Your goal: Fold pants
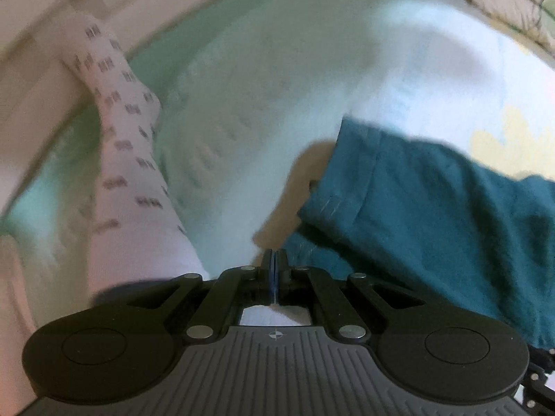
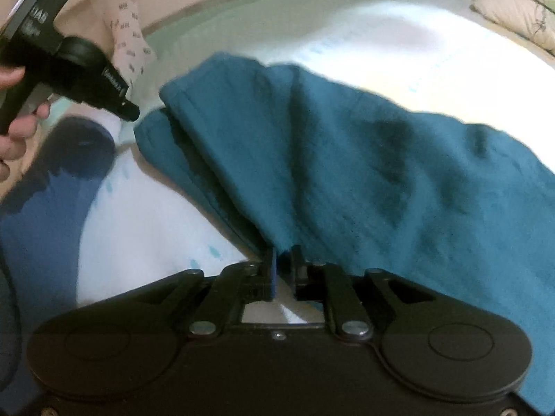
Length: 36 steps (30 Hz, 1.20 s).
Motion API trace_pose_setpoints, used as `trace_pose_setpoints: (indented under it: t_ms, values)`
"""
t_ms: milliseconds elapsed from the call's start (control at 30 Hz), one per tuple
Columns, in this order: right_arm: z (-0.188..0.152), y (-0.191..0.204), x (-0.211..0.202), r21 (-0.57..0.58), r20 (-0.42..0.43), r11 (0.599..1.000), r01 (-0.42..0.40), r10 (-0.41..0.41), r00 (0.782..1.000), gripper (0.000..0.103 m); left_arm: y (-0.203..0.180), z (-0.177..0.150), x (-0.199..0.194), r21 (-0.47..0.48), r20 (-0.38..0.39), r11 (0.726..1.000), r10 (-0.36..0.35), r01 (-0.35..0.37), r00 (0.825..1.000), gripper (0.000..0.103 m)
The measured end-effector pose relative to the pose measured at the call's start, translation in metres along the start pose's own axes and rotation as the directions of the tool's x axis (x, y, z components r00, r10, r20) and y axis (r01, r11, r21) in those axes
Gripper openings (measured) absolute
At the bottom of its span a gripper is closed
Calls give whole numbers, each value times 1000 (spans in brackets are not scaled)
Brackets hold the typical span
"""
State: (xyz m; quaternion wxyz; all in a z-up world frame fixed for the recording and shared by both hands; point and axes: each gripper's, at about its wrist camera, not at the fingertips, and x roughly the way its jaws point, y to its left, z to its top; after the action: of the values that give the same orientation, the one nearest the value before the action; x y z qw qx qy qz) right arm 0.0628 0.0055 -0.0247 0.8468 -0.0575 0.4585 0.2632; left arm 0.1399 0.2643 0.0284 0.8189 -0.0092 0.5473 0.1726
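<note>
The teal pants (image 2: 347,159) lie bunched on a white bed sheet (image 2: 381,41), doubled over, with a hemmed leg end at the left (image 2: 180,104). My right gripper (image 2: 282,260) is shut on a pinched edge of the pants, which drape away from its jaws. In the left wrist view the pants (image 1: 433,215) lie to the right. My left gripper (image 1: 274,260) is shut with its fingers pressed together just left of the pants' edge; nothing shows between them. The left gripper also shows in the right wrist view (image 2: 131,111), held by a hand at the upper left.
A white patterned cloth (image 1: 118,145) lies at the bed's left side, also in the right wrist view (image 2: 128,34). A pale floral pillow (image 2: 520,10) sits at the far right corner. Dark blue fabric (image 2: 52,180) is at the left. The bed's edge curves along the back.
</note>
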Motion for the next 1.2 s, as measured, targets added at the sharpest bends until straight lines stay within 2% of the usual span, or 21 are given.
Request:
trace_pose_setpoints:
  t_ms: [100, 200, 367, 467, 667, 700, 733, 800, 833, 967, 1100, 1167, 1200]
  values:
    - [0, -10, -23, 35, 41, 999, -17, 16, 999, 23, -16, 7, -32, 33, 106, 999, 4, -7, 994, 1]
    - [2, -29, -40, 100, 79, 995, -26, 18, 997, 23, -45, 19, -46, 83, 155, 996, -56, 43, 986, 1]
    - [14, -81, -59, 227, 117, 974, 31, -58, 991, 25, -109, 31, -39, 163, 153, 976, -172, 146, 973, 1]
    - [26, -111, -58, 276, 116, 958, 78, -114, 987, 25, -141, 30, -17, 185, 92, 962, -221, 202, 971, 2]
    - [59, -144, -35, 274, 114, 953, 128, -165, 980, 25, -163, 0, 28, 216, -48, 954, -205, 210, 978, 2]
    - [66, -147, -29, 268, 113, 955, 131, -166, 980, 32, -162, -7, 34, 215, -76, 952, -205, 216, 976, 2]
    - [73, -148, -22, 261, 115, 956, 131, -165, 980, 45, -159, -14, 40, 210, -97, 952, -205, 221, 974, 2]
    - [86, -151, -8, 252, 124, 958, 136, -171, 977, 58, -155, -29, 34, 218, -45, 952, -210, 215, 977, 2]
    - [90, -152, 0, 243, 128, 961, 136, -170, 977, 60, -156, -35, 32, 235, -36, 951, -200, 203, 979, 2]
    - [105, -153, 30, 196, 97, 974, 115, -136, 986, 60, -161, -51, 24, 262, -2, 951, -170, 164, 986, 2]
    - [106, -158, 56, 170, 2, 978, 118, -120, 993, 60, -162, -52, 24, 251, 4, 955, -164, 157, 987, 2]
    - [98, -158, 60, 165, -40, 983, 78, -73, 997, 50, -161, -50, 25, 234, -1, 957, -178, 174, 984, 2]
    - [95, -157, 57, 156, -36, 985, 67, -62, 997, 21, -159, -49, 25, 226, -3, 957, -188, 184, 982, 2]
